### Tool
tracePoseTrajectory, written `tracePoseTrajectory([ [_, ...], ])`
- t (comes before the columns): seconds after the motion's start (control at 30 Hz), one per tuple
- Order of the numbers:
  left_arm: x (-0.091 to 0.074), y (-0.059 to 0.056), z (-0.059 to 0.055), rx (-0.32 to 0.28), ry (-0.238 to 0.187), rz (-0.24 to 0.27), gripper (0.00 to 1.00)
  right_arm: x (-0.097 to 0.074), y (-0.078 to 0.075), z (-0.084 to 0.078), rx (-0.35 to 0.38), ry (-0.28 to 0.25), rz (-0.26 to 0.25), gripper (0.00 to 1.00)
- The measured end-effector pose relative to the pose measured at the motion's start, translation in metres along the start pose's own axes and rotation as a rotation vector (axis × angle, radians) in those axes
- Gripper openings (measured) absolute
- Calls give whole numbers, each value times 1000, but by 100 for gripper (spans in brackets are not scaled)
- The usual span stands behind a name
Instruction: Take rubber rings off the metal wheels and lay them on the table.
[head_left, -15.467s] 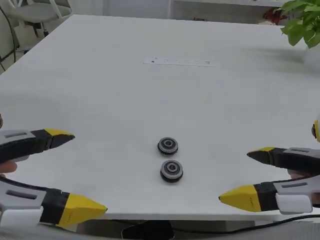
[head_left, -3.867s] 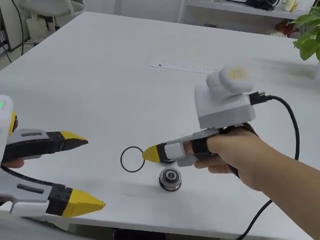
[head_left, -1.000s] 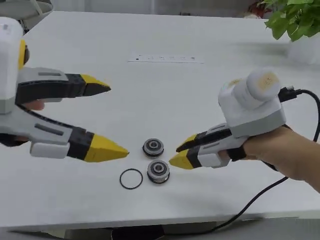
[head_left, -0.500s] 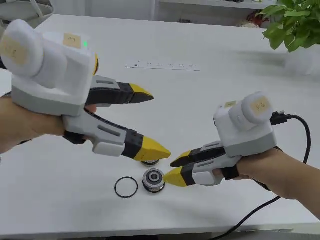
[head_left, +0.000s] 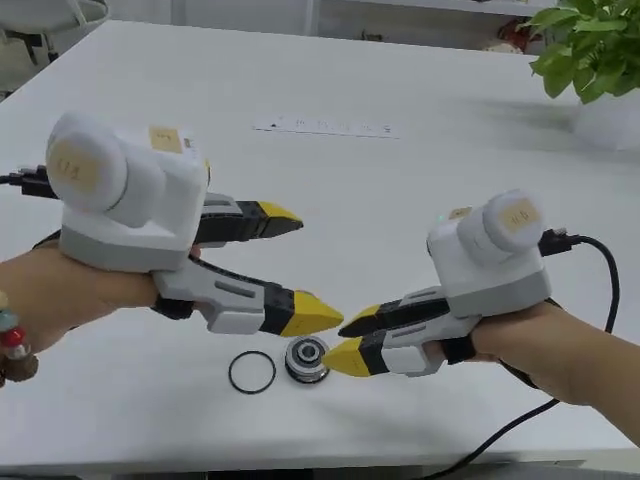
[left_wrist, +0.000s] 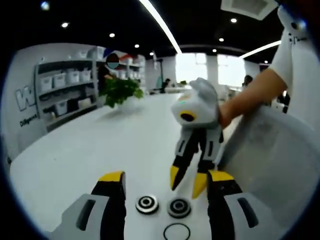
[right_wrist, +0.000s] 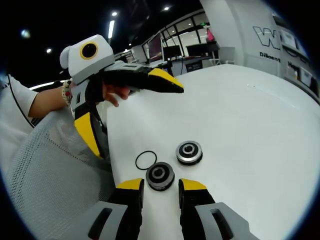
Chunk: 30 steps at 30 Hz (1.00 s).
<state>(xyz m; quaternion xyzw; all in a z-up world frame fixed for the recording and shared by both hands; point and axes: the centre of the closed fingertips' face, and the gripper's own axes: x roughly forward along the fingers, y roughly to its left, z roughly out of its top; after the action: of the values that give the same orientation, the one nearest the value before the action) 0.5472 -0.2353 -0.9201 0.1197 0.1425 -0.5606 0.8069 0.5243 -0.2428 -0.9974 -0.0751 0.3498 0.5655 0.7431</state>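
My left tool hovers over the surface, jaws spread wide. One rubber ring lies flat just beside the near wheel, with the second wheel close behind it. My right tool, jaws narrowly parted and gripping nothing, has its tips just beside the near wheel.

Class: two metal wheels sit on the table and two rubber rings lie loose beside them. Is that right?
No: one rubber ring lies loose, not two. The right gripper view shows it on the table beside the two metal wheels.
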Motion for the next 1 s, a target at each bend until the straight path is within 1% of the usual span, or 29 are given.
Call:
tracePoseTrajectory([
  [0.03, 0, -2, -3, 0, 7, -6, 66, 1, 0, -1, -2, 4, 0, 25],
  [0.1, 1, -4, -5, -7, 17, -14, 65, 2, 1, -6, 7, 29, 5, 23],
  [0.2, 2, -10, -3, -25, -2, -35, 62, 2, 1, -7, 2, 32, 6, 22],
  [0.27, 3, -11, -4, -21, -4, -37, 59, 2, 1, -6, 0, 30, 6, 22],
  [0.33, 4, -12, -7, -14, 4, -42, 57, 3, 1, -6, -2, 28, 7, 22],
  [0.4, 6, -15, -12, -4, 21, -47, 58, 4, 2, -8, 5, 38, 15, 22],
  [0.47, 8, -19, -18, 8, 44, -64, 58, 5, 3, -10, -3, 43, 18, 21],
  [0.6, 12, -25, -22, 11, 55, -85, 56, 7, 4, -11, -21, 52, 22, 21],
  [0.7, 16, -28, -29, 14, 83, -92, 54, 8, 4, -14, -31, 65, 22, 22],
  [0.87, 19, -28, -42, 24, 134, -90, 49, 12, 4, -13, -56, 65, 15, 23],
  [0.9, 20, -28, -44, 27, 137, -91, 47, 12, 4, -13, -62, 69, 13, 23],
  [0.97, 21, -29, -51, 29, 156, -93, 45, 14, 4, -15, -73, 78, 9, 23],
  [1.0, 21, -28, -55, 33, 174, -89, 44, 14, 4, -15, -78, 81, 11, 23],
])
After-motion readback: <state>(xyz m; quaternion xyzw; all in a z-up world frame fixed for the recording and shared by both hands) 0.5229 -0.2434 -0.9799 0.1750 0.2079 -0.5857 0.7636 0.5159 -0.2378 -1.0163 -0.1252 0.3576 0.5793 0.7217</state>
